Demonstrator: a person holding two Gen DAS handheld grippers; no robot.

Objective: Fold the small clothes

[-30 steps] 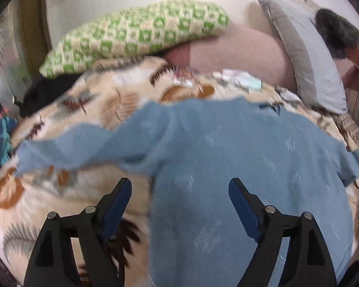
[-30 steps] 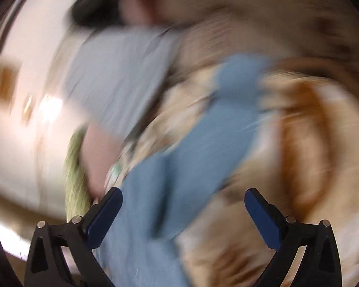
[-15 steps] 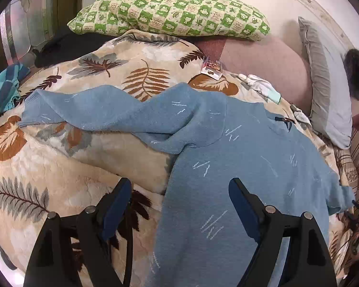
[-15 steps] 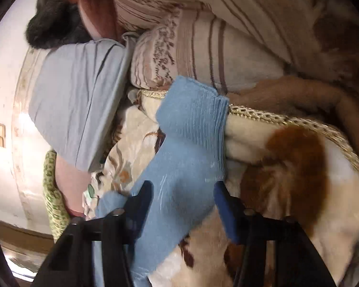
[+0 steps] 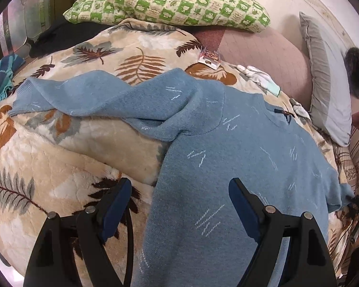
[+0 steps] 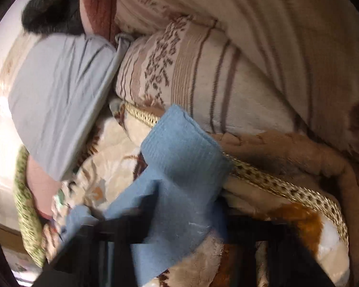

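A light blue knit sweater (image 5: 239, 148) lies flat on the leaf-print blanket (image 5: 59, 155), one sleeve stretched out to the left. My left gripper (image 5: 179, 205) hovers open just over the sweater's lower left side, nothing between its pads. In the right wrist view the other sleeve (image 6: 182, 148) ends in a ribbed cuff that lies on the blanket's gold-trimmed edge. The jaws of my right gripper (image 6: 179, 217) are closing, and the sleeve is pinched between the dark fingers just behind the cuff.
A green checked pillow (image 5: 170, 2), a pink bolster (image 5: 263, 57) and a grey pillow (image 5: 328, 91) line the far side. White gloves (image 5: 258, 76) lie near the collar. Teal cloth (image 5: 2, 74) sits far left. A person's dark hair (image 5: 356, 69) and a striped blanket (image 6: 227, 71) are at the right.
My right gripper's jaws went from wide apart to pinched on the blue sleeve while it moved in on it. The left gripper rolled a little and stayed open over the sweater.
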